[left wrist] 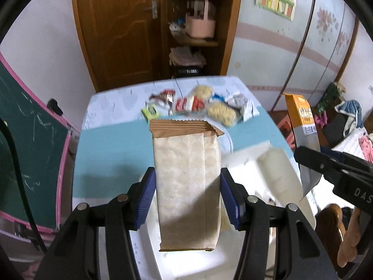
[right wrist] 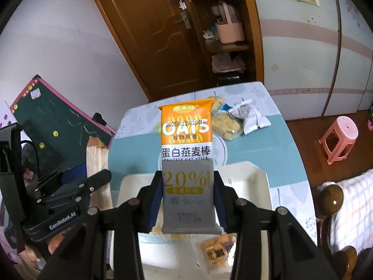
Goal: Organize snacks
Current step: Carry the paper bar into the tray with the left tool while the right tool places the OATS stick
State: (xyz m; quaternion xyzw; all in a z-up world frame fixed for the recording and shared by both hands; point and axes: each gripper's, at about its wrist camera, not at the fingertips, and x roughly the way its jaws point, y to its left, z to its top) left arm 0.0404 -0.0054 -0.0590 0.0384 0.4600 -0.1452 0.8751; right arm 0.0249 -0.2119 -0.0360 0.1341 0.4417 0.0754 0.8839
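Snacks held over the tray

Oat bar (right wrist: pixel 187 163) sits clamped in our right gripper (right wrist: pixel 188 200); the left gripper (left wrist: pixel 188 200) pinches a brown packet (left wrist: pixel 186 182). Both hang over the white tray (right wrist: pixel 254 177). We should lower flat before releasing. Loose snacks (left wrist: pixel 205 107) wait at twelve o'clock.

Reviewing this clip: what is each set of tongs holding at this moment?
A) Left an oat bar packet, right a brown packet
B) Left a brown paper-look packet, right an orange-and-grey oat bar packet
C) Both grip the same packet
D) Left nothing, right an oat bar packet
B: the left tongs are shut on the brown paper-look packet, and the right tongs are shut on the orange-and-grey oat bar packet, both above the white tray.
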